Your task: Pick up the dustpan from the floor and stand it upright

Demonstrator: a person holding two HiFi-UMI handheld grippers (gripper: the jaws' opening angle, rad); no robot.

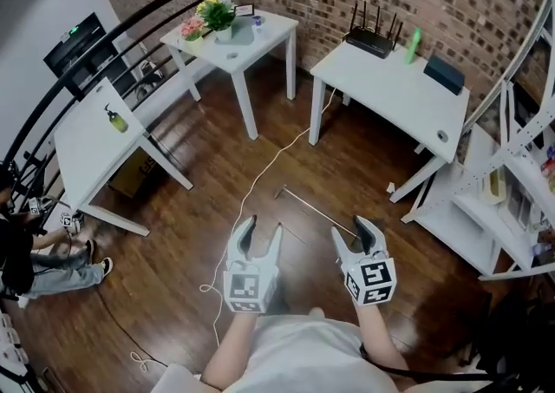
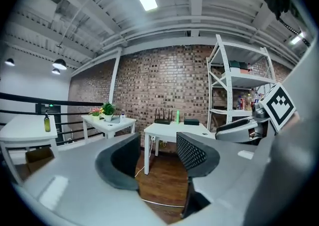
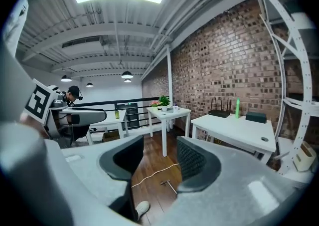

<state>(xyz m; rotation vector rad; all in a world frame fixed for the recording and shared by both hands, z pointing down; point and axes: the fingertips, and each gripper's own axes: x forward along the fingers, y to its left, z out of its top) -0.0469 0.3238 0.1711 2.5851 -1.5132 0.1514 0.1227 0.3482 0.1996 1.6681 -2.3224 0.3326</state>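
The dustpan's thin metal handle [image 1: 312, 207] lies on the dark wooden floor, slanting from upper left down toward my right gripper [image 1: 349, 231]. Its pan end is hidden behind that gripper. In the right gripper view the handle's tip [image 3: 167, 184] shows on the floor between the jaws, far below them. My left gripper [image 1: 264, 228] hangs beside the right one, above the floor. Both grippers [image 2: 157, 155] [image 3: 157, 162] stand open with nothing between their fingers. Neither touches the dustpan.
A white cable [image 1: 251, 187] runs across the floor from the white table [image 1: 399, 92] that carries a router [image 1: 371, 40]. Two more white tables [image 1: 234, 44] [image 1: 87, 140] stand left, by a black railing [image 1: 95, 53]. A white shelf rack [image 1: 503, 183] stands right. A person [image 1: 35, 252] sits at far left.
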